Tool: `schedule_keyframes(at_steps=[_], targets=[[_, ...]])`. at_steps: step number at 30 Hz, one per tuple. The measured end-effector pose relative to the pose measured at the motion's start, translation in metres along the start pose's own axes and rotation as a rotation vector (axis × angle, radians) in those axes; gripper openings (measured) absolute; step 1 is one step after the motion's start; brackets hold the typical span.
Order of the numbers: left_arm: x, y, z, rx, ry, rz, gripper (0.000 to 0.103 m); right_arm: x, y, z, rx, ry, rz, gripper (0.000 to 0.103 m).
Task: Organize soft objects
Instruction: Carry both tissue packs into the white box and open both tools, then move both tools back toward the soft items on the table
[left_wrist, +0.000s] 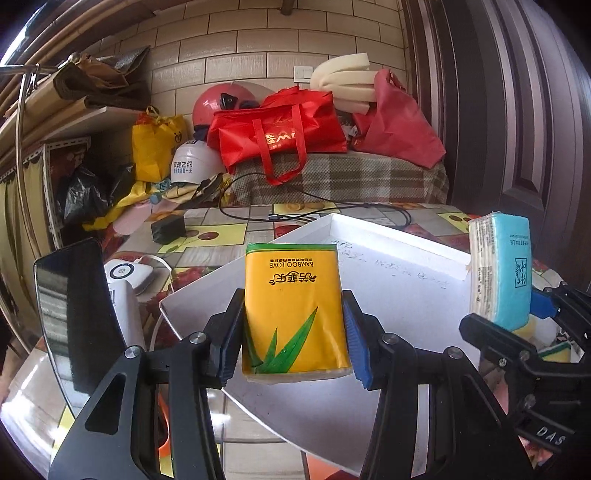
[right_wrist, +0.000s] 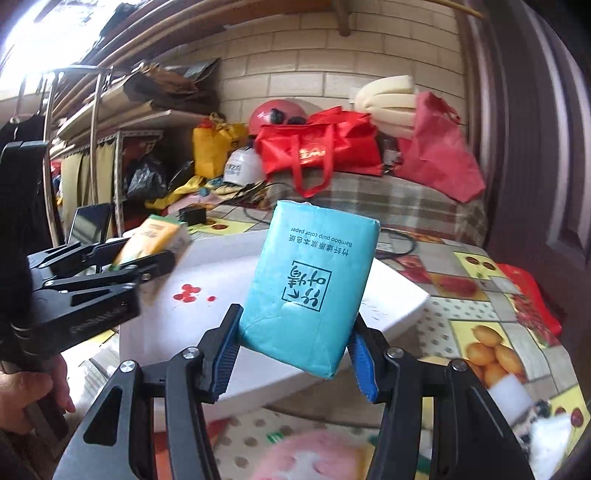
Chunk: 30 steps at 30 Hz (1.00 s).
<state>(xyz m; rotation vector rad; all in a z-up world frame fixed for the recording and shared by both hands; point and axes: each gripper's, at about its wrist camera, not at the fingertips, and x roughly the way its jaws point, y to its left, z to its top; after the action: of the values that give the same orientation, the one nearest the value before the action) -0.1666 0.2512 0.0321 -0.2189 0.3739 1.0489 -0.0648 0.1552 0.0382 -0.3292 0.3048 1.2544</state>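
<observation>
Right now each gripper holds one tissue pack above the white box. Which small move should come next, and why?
Probably lower the left gripper so the yellow tissue pack goes down into the white box. The pack is clamped between the pads over the box's bare floor, and the blue tissue pack in the right gripper stands off to the side.

The yellow tissue pack (right_wrist: 155, 236) is motion-blurred; a pink object (right_wrist: 314, 458) is blurred, unidentifiable.

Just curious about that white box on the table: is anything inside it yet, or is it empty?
Empty as far as shown: the white box shows only bare floor with faint scribbles. Both tissue packs are held in tongs above it; its near part is hidden.
</observation>
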Motion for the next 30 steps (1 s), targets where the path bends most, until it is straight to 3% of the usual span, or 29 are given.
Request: schedule_keyframes(at_steps=[3, 6, 8, 9, 15, 18, 19, 25, 30], targets=[[0.007, -0.001, 0.001, -0.006, 0.014, 0.008, 0.049, 0.014, 0.007, 0.004, -0.012, 0.027, 0.007, 0.056], [0.006, 0.000, 0.001, -0.014, 0.000, 0.013, 0.060, 0.024, 0.008, 0.006, -0.013, 0.064, 0.003, 0.063], [0.004, 0.000, 0.002, -0.011, -0.012, 0.015, 0.098, 0.026, 0.006, 0.005, -0.007, 0.081, -0.001, 0.087], [0.003, -0.001, 0.002, -0.006, -0.015, 0.019, 0.103, 0.026, 0.005, 0.005, -0.004, 0.082, -0.001, 0.087], [-0.001, -0.002, 0.003, -0.004, -0.042, 0.032, 0.103, 0.024, 0.008, 0.005, -0.018, 0.080, -0.011, 0.088], [-0.010, 0.006, 0.001, -0.041, -0.076, 0.036, 0.103, 0.020, 0.007, 0.006, -0.012, 0.059, -0.023, 0.103], [-0.013, 0.007, -0.001, -0.051, -0.089, 0.031, 0.103, 0.016, 0.006, 0.006, -0.006, 0.041, -0.026, 0.103], [-0.039, 0.009, -0.010, -0.077, -0.124, -0.070, 0.103, -0.009, -0.010, 0.001, 0.077, -0.031, -0.063, 0.103], [-0.054, 0.010, -0.017, -0.130, -0.094, -0.157, 0.103, -0.038, -0.023, -0.009, 0.114, -0.079, -0.093, 0.103]])
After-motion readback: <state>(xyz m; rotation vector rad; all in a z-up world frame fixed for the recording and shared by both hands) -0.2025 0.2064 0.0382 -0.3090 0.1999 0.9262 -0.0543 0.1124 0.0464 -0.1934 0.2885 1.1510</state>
